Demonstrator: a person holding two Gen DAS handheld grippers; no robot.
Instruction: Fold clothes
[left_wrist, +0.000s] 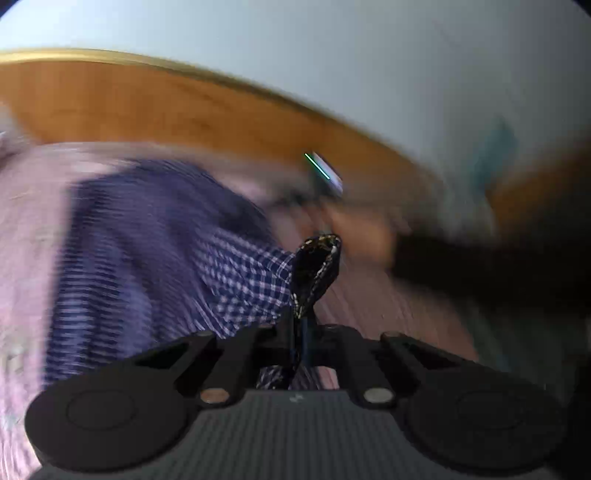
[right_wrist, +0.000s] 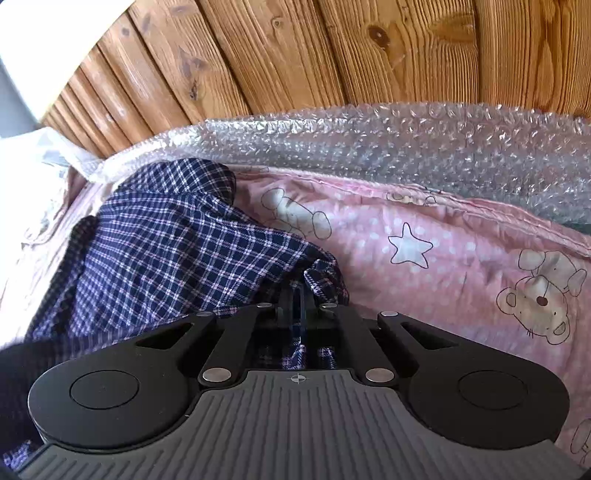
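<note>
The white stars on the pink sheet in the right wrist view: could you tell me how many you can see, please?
1. The white star lies on the pink sheet, right of the checked garment and below the bubble wrap. Others may be hidden under the garment or the gripper.

- In your right wrist view, the checked garment is navy with thin pale pink lines; it fills the left and centre of the frame, crumpled into soft folds.
- Its upper end rises to a rounded hump in the upper left of that frame, while a bunched corner reaches down to the centre.
- In your left wrist view, the same garment spreads across the left and centre, heavily blurred, with only the part near the centre sharp enough to show the check.
- A dark looped edge of it stands upright at the centre of that frame.
</note>
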